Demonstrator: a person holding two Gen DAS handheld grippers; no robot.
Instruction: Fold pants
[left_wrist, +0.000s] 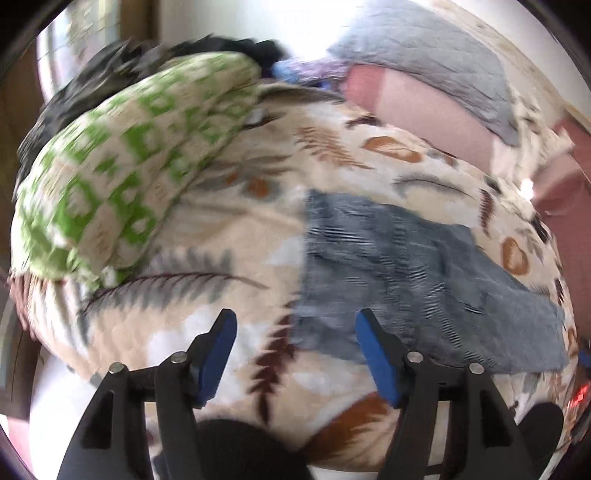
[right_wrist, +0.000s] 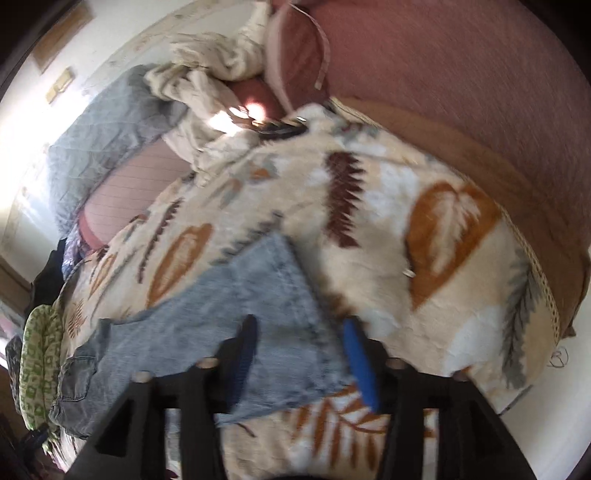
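Note:
Faded blue denim pants (left_wrist: 413, 269) lie flat on a cream blanket with a leaf pattern (left_wrist: 207, 236). In the left wrist view my left gripper (left_wrist: 297, 325) stands open above the blanket at the pants' near left edge, with nothing between its blue pads. The right wrist view shows the same pants (right_wrist: 258, 317) folded over, with a pocket end (right_wrist: 77, 384) at the left. My right gripper (right_wrist: 301, 328) hangs open over the pants' near edge; denim shows between its fingers, but the pads do not press on it.
A green-and-cream patterned cloth (left_wrist: 110, 177) is heaped at the left, with dark clothes (left_wrist: 110, 70) behind it. A grey quilt (left_wrist: 436, 62) and pink sheet (left_wrist: 424, 107) lie farther back. The blanket's edge (right_wrist: 532, 280) and a brown bed border (right_wrist: 480, 155) run along the right.

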